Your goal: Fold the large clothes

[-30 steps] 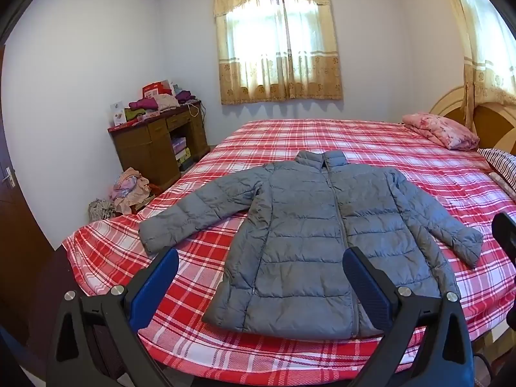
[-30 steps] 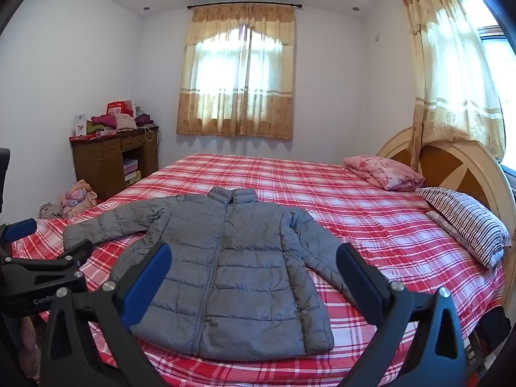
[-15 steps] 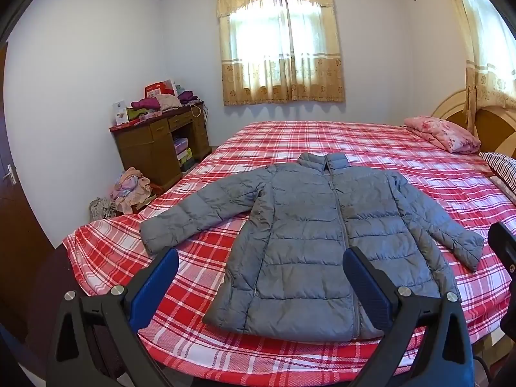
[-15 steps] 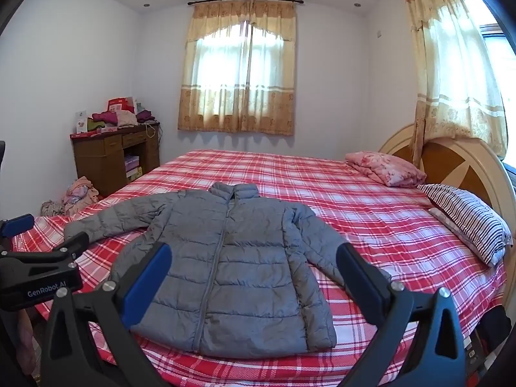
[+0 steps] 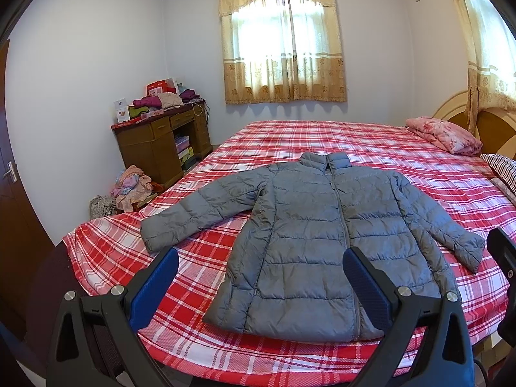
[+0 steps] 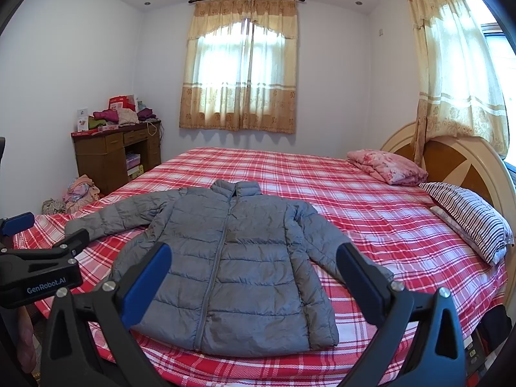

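Jacket: lay flat, zipped, front up on the bed, collar toward 12 o'clock, hem at the near edge.
Left tool: spread wide, empty, above the hem.
Right tool: likewise wide apart, holding nothing.
Sleeve: stretched toward 9 o'clock.
Advice: pinching cuff and shoulder together would probably fold it cleanly across the chest.

Both wrist cams at bed foot, facing window; shared jacket.
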`<state>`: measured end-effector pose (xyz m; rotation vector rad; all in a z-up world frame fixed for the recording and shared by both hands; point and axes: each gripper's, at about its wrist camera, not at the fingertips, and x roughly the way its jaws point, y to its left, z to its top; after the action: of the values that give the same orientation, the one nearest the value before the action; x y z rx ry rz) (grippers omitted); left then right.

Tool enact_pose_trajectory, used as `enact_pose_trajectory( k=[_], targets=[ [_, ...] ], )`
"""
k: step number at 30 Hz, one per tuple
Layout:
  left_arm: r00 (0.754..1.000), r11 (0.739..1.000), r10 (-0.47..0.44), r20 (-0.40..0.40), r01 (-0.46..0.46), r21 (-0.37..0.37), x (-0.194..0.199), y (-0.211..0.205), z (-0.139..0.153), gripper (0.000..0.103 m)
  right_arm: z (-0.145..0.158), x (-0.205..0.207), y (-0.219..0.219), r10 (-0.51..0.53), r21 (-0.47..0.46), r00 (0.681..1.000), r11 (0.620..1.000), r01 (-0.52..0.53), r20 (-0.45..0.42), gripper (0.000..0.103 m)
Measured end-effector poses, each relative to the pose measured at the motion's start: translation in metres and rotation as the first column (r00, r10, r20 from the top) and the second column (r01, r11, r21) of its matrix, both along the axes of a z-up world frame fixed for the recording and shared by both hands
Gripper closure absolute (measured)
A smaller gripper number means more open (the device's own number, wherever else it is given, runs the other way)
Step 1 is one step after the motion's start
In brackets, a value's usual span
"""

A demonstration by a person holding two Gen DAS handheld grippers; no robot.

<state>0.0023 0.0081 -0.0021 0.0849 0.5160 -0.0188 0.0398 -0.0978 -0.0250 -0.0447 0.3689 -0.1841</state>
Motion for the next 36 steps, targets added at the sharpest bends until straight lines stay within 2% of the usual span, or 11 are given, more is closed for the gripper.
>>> enact_pose_trajectory(
  k=[36],
  targets=[
    [1.000,1.000,0.002,0.004,-0.002,-0.003,-0.0009,0.0002,-0.0011,0.001,-0.0040,0.0019,0.0085,0.014,0.002,1.000,1.000,-0.014,-0.016,0.000]
  ],
)
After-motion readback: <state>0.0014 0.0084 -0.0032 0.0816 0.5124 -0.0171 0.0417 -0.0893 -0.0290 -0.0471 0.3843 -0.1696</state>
